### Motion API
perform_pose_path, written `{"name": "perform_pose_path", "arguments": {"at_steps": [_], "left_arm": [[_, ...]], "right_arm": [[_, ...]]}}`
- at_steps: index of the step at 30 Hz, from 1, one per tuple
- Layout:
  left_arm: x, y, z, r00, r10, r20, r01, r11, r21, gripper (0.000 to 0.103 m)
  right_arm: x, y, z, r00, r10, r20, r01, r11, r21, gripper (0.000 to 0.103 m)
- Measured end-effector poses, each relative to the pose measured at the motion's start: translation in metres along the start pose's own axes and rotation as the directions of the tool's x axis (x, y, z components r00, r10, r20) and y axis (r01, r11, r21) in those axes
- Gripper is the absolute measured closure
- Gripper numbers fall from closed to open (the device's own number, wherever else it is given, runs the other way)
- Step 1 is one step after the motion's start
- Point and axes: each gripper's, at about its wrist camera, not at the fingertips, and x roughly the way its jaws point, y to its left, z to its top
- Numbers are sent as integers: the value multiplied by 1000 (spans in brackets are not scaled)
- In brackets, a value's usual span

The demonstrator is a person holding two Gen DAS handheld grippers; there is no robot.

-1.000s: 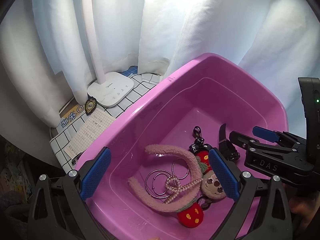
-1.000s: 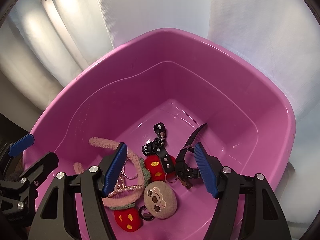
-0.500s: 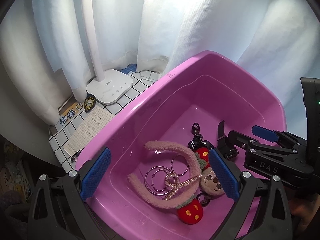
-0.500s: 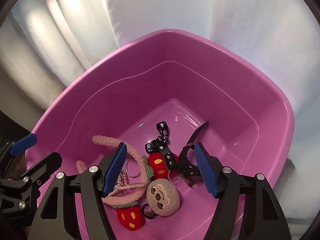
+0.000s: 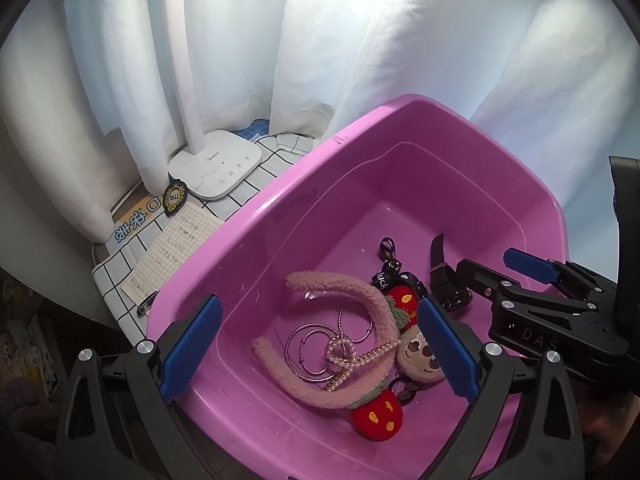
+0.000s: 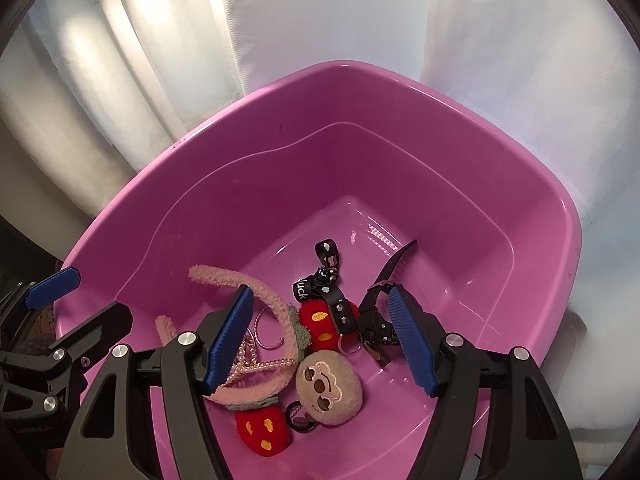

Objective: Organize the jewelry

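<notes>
A pink plastic basin [image 5: 256, 216] [image 6: 552, 264] holds the jewelry in a heap. In it lie a fuzzy pink headband [image 5: 360, 292] [image 6: 224, 276] with red strawberry pom-poms [image 5: 376, 414], silver hoops [image 5: 312, 344], a pearl string [image 5: 360, 360] [image 6: 268, 366], a plush face keychain [image 6: 328, 388], a black "luck" strap [image 6: 328, 284] and a black watch [image 6: 380, 312]. My left gripper [image 5: 320, 356] is open and empty above the basin's near side. My right gripper [image 6: 320, 340] is open and empty above the heap, and shows at the right of the left wrist view [image 5: 500, 276].
The basin stands on a checkered cloth [image 5: 120, 272]. To its left are a white lamp base [image 5: 216, 168], a paper note [image 5: 172, 252], a pen [image 5: 146, 303] and a small badge [image 5: 175, 197]. White curtains [image 5: 320, 40] hang close behind.
Both grippers have drawn back and up from the basin, so the basin and heap look smaller and lower. Both stay open. The items have not moved.
</notes>
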Motion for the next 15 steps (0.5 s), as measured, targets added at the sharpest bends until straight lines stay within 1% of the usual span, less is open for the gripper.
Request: {"name": "perform_pose_path", "arguments": {"at_steps": [3,8,15], "left_arm": [[-3,-1,-1,1000,-5,11,5,1000,9,7],[-7,-2,0,1000,18,14,-19,1000,7,6],[-12,-1,-3,999,33,22,-33,999,7,6]], "right_arm": [[-2,1,-2,1000,-6,3,6,1000,-1,36],[-5,1,-4,1000,-9,9,9,1000,7,33],[-6,-3,-10,1000,-15,12,15,999,31,33]]}}
